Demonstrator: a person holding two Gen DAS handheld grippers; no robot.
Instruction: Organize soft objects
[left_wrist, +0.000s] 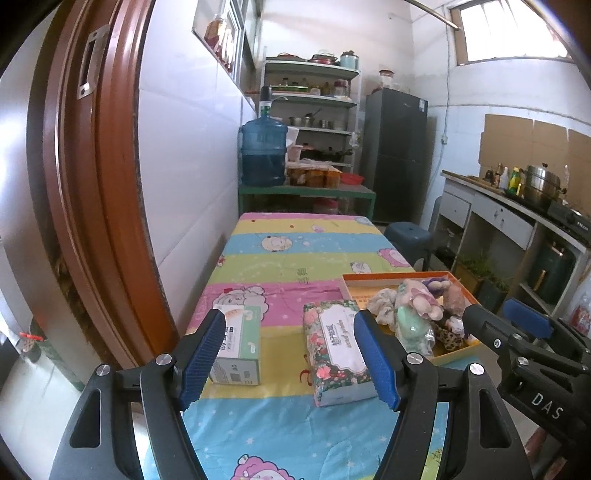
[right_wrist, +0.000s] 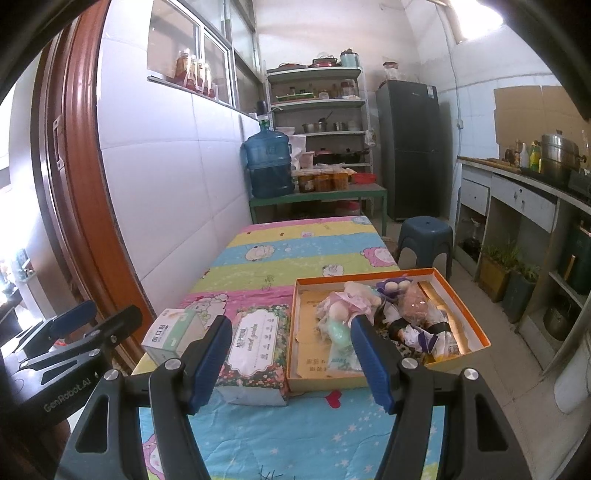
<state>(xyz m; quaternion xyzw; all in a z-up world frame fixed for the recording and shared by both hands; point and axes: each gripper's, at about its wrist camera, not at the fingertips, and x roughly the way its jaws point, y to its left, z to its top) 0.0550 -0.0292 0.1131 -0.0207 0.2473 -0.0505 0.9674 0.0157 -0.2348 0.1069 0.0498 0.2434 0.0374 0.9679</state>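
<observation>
**Soft things lie heaped in the orange box**

A shallow cardboard box (right_wrist: 476, 334) with orange walls stands on the table (right_wrist: 295, 435), at its right side. Inside, a heap of soft toys (right_wrist: 354, 302) fills the far and right part: pale pink plush, a mint green piece, a purple one with white balls, and some pieces in clear plastic wrap. The near left part of the box bottom is bare.

Just left of the box lies a tissue pack (right_wrist: 258, 343) in soft floral wrap. Its long axis runs from the near edge of the table to the far edge, label side up. Left of it stands a small carton (right_wrist: 173, 334), stiff, green and white.

The table cloth is striped in blue, pink, yellow and green, with cartoon sheep.

The left claw (left_wrist: 290, 360) is spread and pinches nothing; the pack and the carton show beyond its blue ribbed pads. The right claw (right_wrist: 290, 363) is spread also, empty, before the box and the pack.
</observation>
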